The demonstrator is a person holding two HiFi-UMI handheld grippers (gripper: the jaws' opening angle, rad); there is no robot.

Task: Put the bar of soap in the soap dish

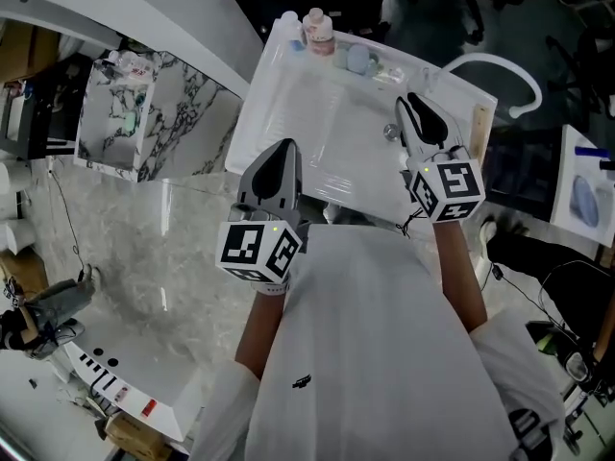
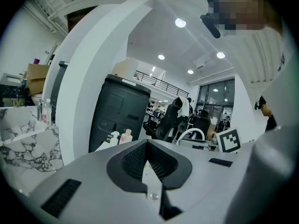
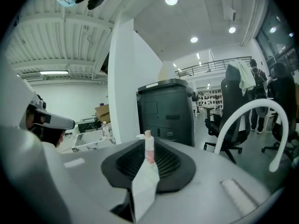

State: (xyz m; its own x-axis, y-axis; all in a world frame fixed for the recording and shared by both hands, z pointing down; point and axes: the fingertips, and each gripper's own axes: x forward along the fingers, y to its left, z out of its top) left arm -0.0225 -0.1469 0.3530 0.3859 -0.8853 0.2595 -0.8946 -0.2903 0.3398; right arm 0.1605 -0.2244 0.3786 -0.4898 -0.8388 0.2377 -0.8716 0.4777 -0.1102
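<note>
A pale blue bar of soap lies in a small dish on the back ledge of the white sink. My right gripper hovers over the sink's right side, short of the dish. Its jaws stand a narrow gap apart with nothing between them; in the right gripper view only a far pink bottle shows through the gap. My left gripper hangs above the sink's front edge. In the left gripper view its tips meet and hold nothing.
A pink-capped bottle and a white one stand at the sink's back edge. A metal drain fitting sits under the right gripper. A marble-patterned box stands left, a white chair arm right.
</note>
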